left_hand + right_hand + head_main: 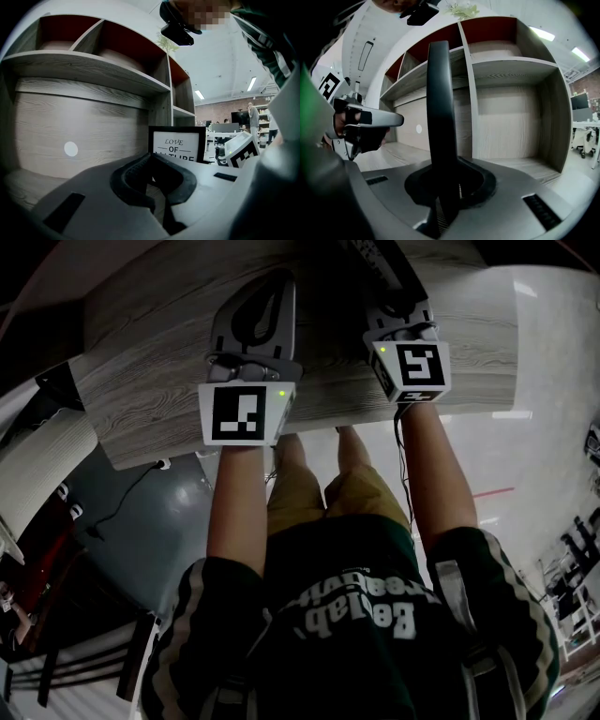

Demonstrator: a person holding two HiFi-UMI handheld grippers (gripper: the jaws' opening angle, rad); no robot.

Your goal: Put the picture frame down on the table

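Black pads of the right hand-held gripper [440, 185] are clenched on the picture frame [440, 108], which its own camera sees edge-on as a dark upright bar rising from between the jaws. In the left gripper view the frame faces the camera, ahead and to the right of the left hand-held gripper [152, 180], with a white sheet reading "LOVE OF" inside the black border. Its lower edge is hidden behind that gripper's body, so whether it touches the counter [141, 381] cannot be told. The left hand-held gripper's curved jaws meet at their tips and hold nothing. Both grippers are side by side above the grey wood-grain counter. Beyond them stands a wood-grain shelf unit [511, 93] with red-backed upper compartments, and a small white round dot [71, 149] sits on its back panel
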